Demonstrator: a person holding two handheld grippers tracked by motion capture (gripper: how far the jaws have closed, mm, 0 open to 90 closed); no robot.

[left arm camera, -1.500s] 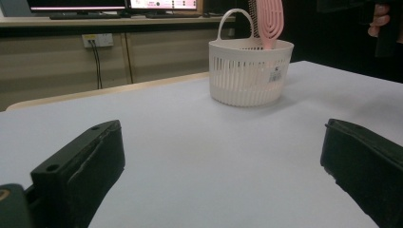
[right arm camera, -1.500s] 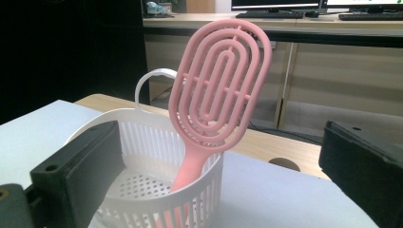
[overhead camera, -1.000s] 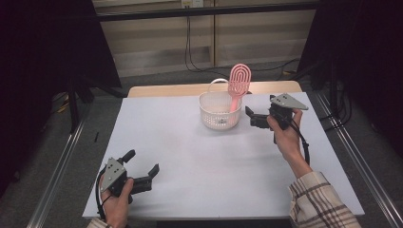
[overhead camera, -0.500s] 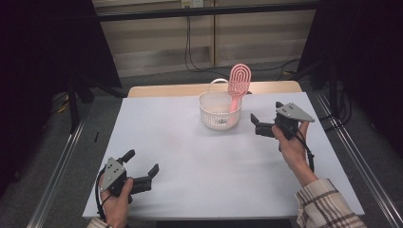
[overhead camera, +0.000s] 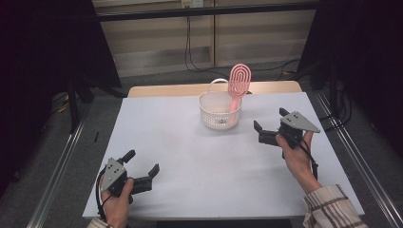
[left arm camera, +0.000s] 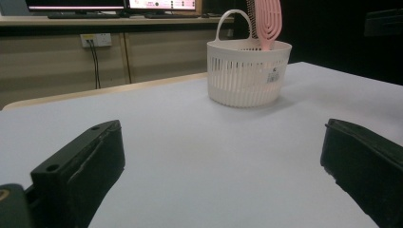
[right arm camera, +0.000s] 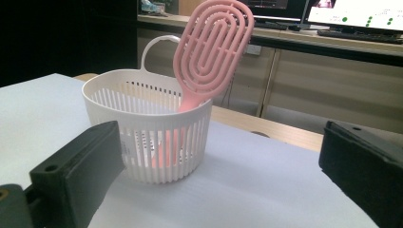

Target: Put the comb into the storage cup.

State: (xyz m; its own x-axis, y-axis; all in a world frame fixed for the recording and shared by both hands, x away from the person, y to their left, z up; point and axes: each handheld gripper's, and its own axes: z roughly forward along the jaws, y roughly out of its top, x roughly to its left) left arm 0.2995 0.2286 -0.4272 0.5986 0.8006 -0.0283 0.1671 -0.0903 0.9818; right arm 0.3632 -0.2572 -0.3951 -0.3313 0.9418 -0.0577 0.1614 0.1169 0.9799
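I count one white basket [overhead camera: 219, 113] just above the middle of the frame and one pink hairbrush [overhead camera: 238, 84] standing in it. One desk [overhead camera: 190, 161] carries them. I hold two claws: my left claw [overhead camera: 141, 171] at lower left, my right claw [overhead camera: 270, 127] at right of centre.

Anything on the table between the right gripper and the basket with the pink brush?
Nothing visible. Bare white table lies between the open right gripper and the basket; the pink brush stands inside it.
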